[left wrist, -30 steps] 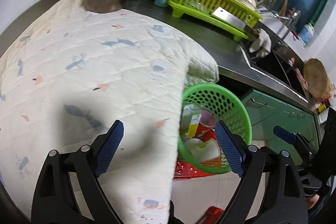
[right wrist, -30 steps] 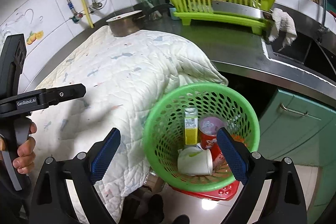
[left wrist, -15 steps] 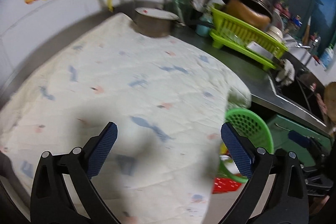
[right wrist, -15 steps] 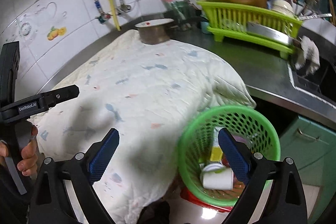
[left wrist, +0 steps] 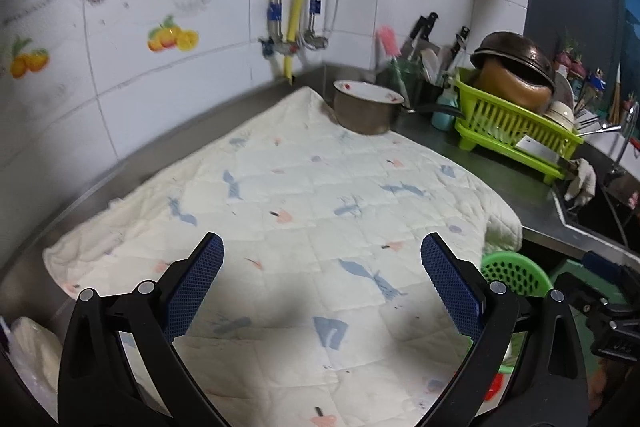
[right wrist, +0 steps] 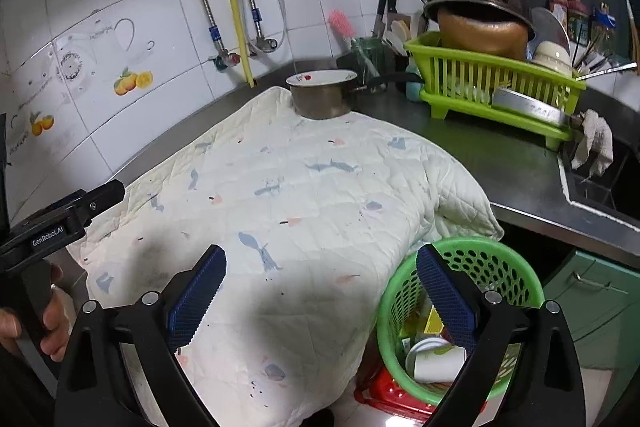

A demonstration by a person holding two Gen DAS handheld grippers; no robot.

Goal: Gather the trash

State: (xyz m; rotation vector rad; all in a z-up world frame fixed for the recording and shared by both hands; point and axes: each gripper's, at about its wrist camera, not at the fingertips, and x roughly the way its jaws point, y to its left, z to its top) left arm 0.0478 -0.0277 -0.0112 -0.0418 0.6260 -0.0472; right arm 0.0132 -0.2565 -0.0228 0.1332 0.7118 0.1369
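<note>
A green perforated basket (right wrist: 400,291) stands on the floor beside the counter. It holds a white paper cup (right wrist: 436,357), a yellow carton (right wrist: 434,321) and other trash. In the left wrist view only the basket's rim (left wrist: 512,269) shows past the quilt's corner. A white quilted cloth (right wrist: 300,187) with small blue and pink prints covers the counter, and I see no trash on it. My right gripper (right wrist: 320,251) hangs open above the quilt's front edge and the basket, with nothing between its fingers. My left gripper (left wrist: 320,241) is open and empty over the quilt (left wrist: 320,187).
A steel pot (left wrist: 366,109) sits at the quilt's far corner. A lime dish rack (left wrist: 516,131) with bowls, a rag and the sink (right wrist: 600,187) lie to the right. Green cabinets (right wrist: 592,291) stand below the counter. A red object (right wrist: 400,399) lies under the basket. A hand (right wrist: 52,323) holds the left gripper's handle.
Both grippers have risen and tilted up from the basket toward the quilt and the wall. The basket has slid to the lower right of both views. Both pairs of jaws stand slightly wider.
</note>
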